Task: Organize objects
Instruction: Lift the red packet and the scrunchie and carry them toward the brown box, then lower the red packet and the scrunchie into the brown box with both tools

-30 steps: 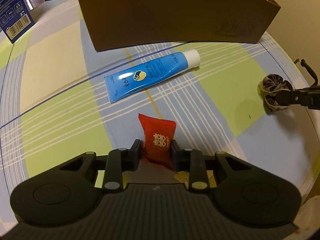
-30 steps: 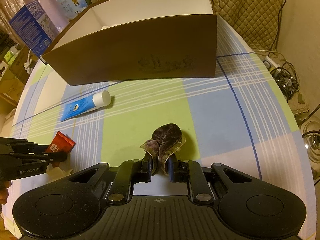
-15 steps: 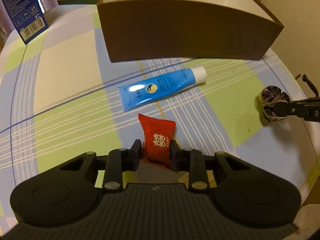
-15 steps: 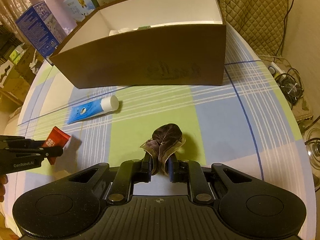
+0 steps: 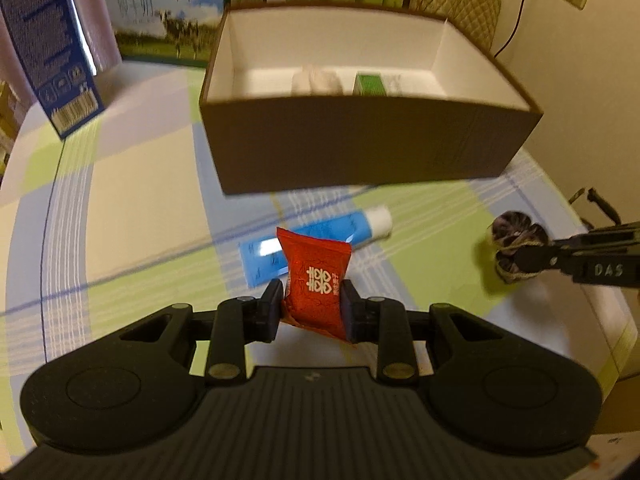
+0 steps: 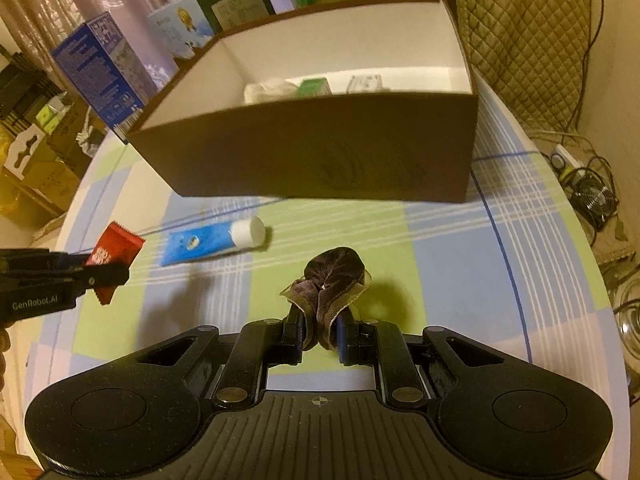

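Observation:
My left gripper (image 5: pixel 313 298) is shut on a red snack packet (image 5: pixel 316 280), held above the checked tablecloth; the same packet (image 6: pixel 114 249) shows at the left of the right wrist view. A dark purple scrunchie (image 6: pixel 334 280) is clamped in my right gripper (image 6: pixel 320 330), also lifted; it appears as the scrunchie (image 5: pixel 514 246) at the right of the left wrist view. Ahead stands an open brown box (image 5: pixel 368 144) with white inside walls, holding a white bundle (image 5: pixel 318 80) and a green carton (image 5: pixel 370 85). A blue tube (image 5: pixel 316 242) with a white cap lies on the cloth before the box.
Tall cartons stand behind and left of the box: a dark blue carton (image 5: pixel 48 48) and a milk carton (image 5: pixel 168 12). A quilted chair back (image 6: pixel 524 36) rises at the far right. Cables and a small fan (image 6: pixel 592 196) lie on the floor beyond the table's right edge (image 6: pixel 592 280).
Both grippers have risen and tilted up with their loads, so the box's inside now shows. The blue tube has not moved on the cloth.

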The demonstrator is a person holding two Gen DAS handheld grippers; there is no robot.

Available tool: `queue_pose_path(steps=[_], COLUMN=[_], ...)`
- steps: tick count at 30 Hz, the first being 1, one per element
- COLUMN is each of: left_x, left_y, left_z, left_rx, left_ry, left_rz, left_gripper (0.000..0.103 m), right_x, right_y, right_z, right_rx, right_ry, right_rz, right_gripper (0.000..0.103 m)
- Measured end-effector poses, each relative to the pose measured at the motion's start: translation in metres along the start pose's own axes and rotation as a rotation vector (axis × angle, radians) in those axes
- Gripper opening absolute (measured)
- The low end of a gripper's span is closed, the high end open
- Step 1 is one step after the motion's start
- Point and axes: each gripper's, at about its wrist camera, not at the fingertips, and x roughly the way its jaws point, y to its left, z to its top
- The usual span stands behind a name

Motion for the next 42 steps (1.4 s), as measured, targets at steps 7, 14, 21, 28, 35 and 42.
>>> queue_pose_path(steps=[7, 14, 21, 28, 35, 42], left_x=[-0.012, -0.015, -0.019, -0.021, -0.019, -0.014], left_y=[-0.004, -0.006, -0.009, -0.012, -0.019, -0.027], left_z=[0.021, 0.035, 0.050, 0.068, 0.089, 0.106], left_rx=[0.015, 0.019, 0.032, 0.049, 0.080, 0.104], left_ry=[-0.060, -0.087, -0.115, -0.147, -0.178, -0.199], left_rz=[-0.005, -0.010, -0.013, -0.014, -0.020, -0.029], left_gripper=[0.025, 0.025, 0.025, 0.025, 0.025, 0.025], right_x=[-0.008, -0.015, -0.026, -0.036, -0.041, -0.046], right_y=[0.009, 0.011, 0.010, 0.008, 0.006, 0.008], right_z=[0.013, 0.025, 0.041, 0.060, 0.080, 0.098], right_rx=[-0.009, -0.015, -0.018, -0.022, -0.030, -0.042], right_ry=[-0.034, -0.061, -0.107, -0.160, -0.206, -0.254], right_rz=[0.033, 0.050, 0.057, 0.058, 0.053, 0.054], right_gripper=[0.012, 0.012, 0.012, 0.012, 0.012, 0.012])
